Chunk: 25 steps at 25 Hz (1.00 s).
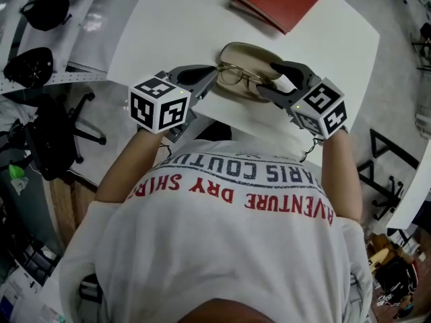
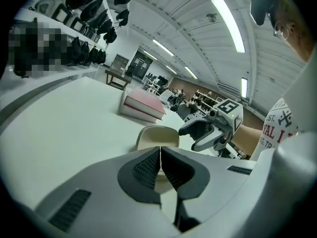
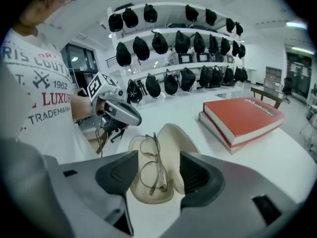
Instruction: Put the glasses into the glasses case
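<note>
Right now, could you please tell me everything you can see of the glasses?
The glasses have a thin, metal-looking wire frame, two rounded clear lenses and slim temples that look folded. They lie flat and lengthwise in the lower half of the open beige glasses case, resting on its lining. In its own view, the right gripper has its jaws apart on either side of the glasses and does not touch them.

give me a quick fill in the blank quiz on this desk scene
1. The ___ lie inside the open case.
2. Beyond the case lies a ___ book.
3. The right gripper is ___ and holds nothing.
Missing words: glasses; red; open.
</note>
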{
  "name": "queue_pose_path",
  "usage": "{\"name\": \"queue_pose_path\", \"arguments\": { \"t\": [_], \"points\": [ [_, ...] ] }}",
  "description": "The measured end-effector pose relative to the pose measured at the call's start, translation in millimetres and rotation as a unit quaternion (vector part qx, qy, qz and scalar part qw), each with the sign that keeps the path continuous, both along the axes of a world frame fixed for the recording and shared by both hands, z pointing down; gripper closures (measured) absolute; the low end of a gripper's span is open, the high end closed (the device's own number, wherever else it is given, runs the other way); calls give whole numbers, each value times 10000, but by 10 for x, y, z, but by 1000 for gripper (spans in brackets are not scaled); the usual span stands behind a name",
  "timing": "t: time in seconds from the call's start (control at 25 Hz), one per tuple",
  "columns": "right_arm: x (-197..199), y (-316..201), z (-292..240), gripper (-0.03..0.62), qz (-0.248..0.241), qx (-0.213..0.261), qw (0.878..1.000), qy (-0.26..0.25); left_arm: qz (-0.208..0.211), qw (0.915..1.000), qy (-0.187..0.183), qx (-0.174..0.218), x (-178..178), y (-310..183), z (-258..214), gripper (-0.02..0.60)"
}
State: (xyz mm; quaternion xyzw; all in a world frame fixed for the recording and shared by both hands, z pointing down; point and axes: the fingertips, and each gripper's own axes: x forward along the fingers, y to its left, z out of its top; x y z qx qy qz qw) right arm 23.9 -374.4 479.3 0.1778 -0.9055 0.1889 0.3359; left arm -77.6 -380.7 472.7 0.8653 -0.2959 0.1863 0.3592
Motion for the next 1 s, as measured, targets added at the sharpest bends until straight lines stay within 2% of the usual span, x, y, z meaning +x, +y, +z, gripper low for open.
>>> {"name": "queue_pose_path", "arguments": {
  "t": [0.12,0.2,0.24,0.32,0.44,0.56,0.8,1.0],
  "points": [
    [100,96,-182,345,458,93,9977,-501,15,9999,46,99,82,64,-124,552],
    [140,197,-386,350,752,112,9913,-1075,75,9997,97,217,148,139,-236,552],
    [153,246,-504,364,885,138,9863,-1388,111,9994,122,307,178,173,-300,552],
    [180,320,-709,440,1094,317,9773,-1784,154,9986,139,481,211,224,-422,552],
    [156,429,-917,495,1126,726,9732,-1867,159,9976,250,623,236,294,-611,552],
    [170,565,-1064,551,1188,831,9697,-1965,162,9967,430,671,320,440,-786,552],
    [297,763,-1330,569,1375,979,9588,-2284,116,9941,618,888,477,694,-1058,552],
    [221,901,-1607,571,1511,835,9501,-2600,215,9915,720,1065,543,867,-1287,552]
  ]
}}
